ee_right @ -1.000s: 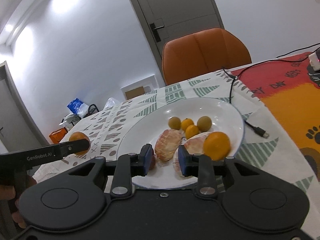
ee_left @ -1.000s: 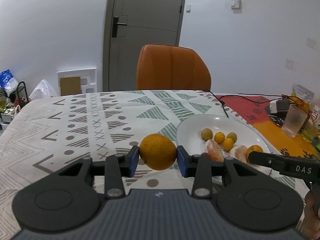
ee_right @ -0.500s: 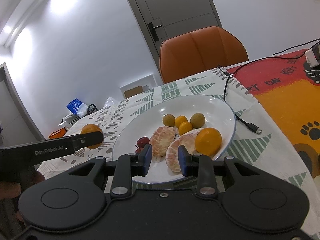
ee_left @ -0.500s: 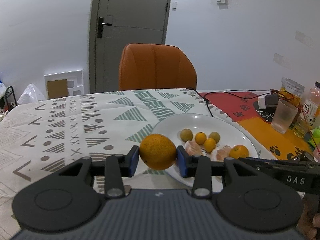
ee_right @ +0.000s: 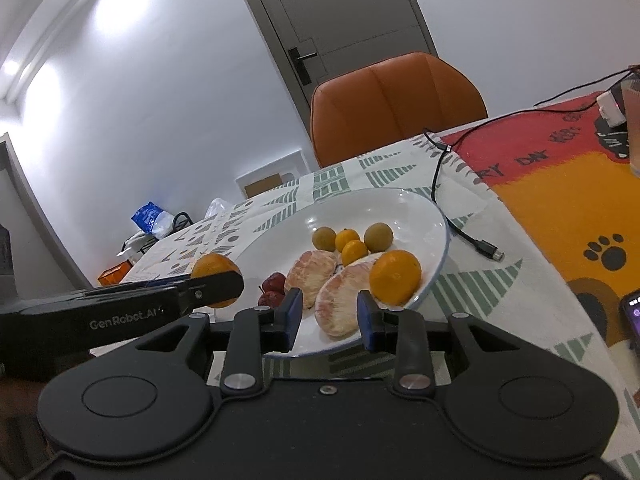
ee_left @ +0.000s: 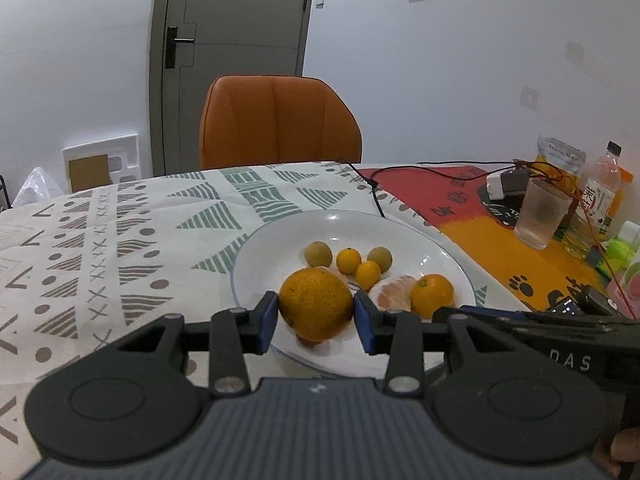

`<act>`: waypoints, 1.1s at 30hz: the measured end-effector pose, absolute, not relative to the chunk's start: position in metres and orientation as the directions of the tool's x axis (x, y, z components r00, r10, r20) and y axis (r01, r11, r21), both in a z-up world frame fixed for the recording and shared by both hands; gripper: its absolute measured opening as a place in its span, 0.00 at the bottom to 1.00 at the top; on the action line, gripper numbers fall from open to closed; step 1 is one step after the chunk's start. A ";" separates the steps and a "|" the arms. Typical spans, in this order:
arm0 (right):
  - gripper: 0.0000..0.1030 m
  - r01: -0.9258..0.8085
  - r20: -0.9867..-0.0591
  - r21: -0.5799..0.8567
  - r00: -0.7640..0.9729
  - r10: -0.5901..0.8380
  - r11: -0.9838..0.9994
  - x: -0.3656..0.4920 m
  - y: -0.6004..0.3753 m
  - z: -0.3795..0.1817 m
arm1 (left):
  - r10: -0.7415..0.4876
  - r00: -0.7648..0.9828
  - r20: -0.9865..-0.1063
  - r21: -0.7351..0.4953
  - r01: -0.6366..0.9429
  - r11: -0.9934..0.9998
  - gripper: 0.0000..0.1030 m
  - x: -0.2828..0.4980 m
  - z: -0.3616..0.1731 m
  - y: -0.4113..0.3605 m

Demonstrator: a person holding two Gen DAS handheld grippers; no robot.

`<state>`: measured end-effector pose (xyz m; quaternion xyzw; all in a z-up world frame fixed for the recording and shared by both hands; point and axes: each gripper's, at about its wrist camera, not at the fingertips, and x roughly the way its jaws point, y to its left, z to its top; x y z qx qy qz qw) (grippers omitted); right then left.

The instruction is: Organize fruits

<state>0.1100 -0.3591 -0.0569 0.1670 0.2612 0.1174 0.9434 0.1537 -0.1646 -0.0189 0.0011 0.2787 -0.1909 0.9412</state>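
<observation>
White plate (ee_right: 436, 216) holding small citrus, two peeled halves (ee_right: 338, 300), red fruits. Left hand-held gripper (ee_left: 316, 318) grasps an orange (ee_left: 316, 306); right hand-held gripper (ee_right: 329, 316) released, empty.

Glossy white ceramic plate (ee_left: 440, 248), dimpled orange (ee_left: 316, 308) rind, printed cloth tablecloth (ee_left: 120, 240), smooth leather-look chair (ee_left: 276, 120)

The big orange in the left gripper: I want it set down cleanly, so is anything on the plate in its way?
Partly. The orange, clamped in the left gripper, hangs over the plate's near left rim, where two small red fruits and a peeled segment lie. The bare far left of the plate looks free.
</observation>
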 end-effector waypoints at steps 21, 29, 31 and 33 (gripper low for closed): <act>0.54 -0.210 -0.418 0.381 0.829 0.371 0.900 0.098 -0.338 -0.042 | -0.185 0.864 -0.469 -0.107 0.152 0.983 0.87 0.120 0.011 -0.097; 0.76 -0.265 -0.397 0.367 0.822 0.408 0.892 0.093 -0.323 -0.037 | -0.104 0.874 -0.475 -0.095 0.067 0.993 0.90 0.107 0.011 -0.072; 0.78 -0.275 -0.389 0.377 0.819 0.421 0.884 0.093 -0.323 -0.039 | -0.084 0.871 -0.484 -0.083 0.049 0.995 0.90 0.106 0.010 -0.070; 0.78 -0.266 -0.388 0.382 0.823 0.415 0.885 0.095 -0.323 -0.039 | -0.077 0.874 -0.481 -0.080 0.043 0.996 0.90 0.105 0.011 -0.069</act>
